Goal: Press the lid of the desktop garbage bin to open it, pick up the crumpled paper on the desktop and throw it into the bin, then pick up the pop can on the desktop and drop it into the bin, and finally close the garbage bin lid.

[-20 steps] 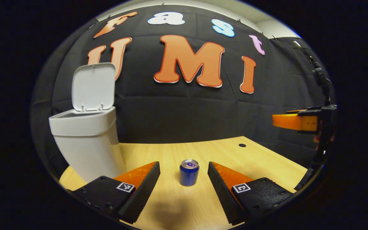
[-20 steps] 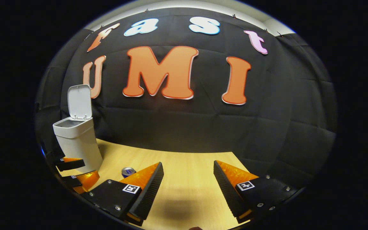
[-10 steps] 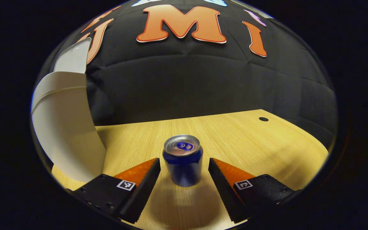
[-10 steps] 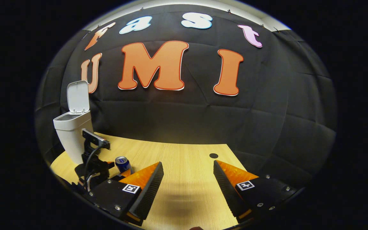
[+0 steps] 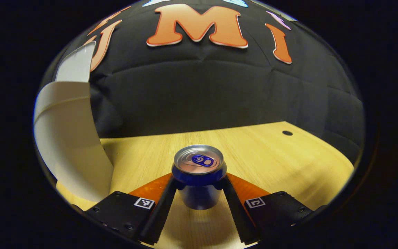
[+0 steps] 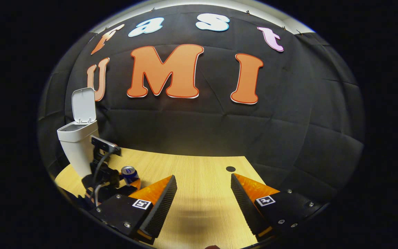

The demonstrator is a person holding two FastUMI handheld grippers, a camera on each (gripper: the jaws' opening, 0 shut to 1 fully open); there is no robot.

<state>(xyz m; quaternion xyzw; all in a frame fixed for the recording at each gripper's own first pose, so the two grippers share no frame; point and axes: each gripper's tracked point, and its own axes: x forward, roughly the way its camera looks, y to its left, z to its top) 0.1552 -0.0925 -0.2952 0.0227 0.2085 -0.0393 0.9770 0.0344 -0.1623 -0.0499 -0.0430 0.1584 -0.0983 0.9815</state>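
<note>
Left gripper (image 5: 199, 193) closed onto pop can (image 5: 199, 173) | can upright, top up

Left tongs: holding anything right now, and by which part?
Yes. The left tongs are shut on the can, one finger on each side of its upright body, just below the top rim. The right tongs hold nothing.

Each gripper, the left gripper (image 5: 199, 197) and the right gripper (image 6: 203, 200), has black finger mounts with small screws and a square black-and-white marker tag on each; ribbed finger pads (image 6: 162, 207); a black cable loops off the left gripper's body in the right gripper view
</note>
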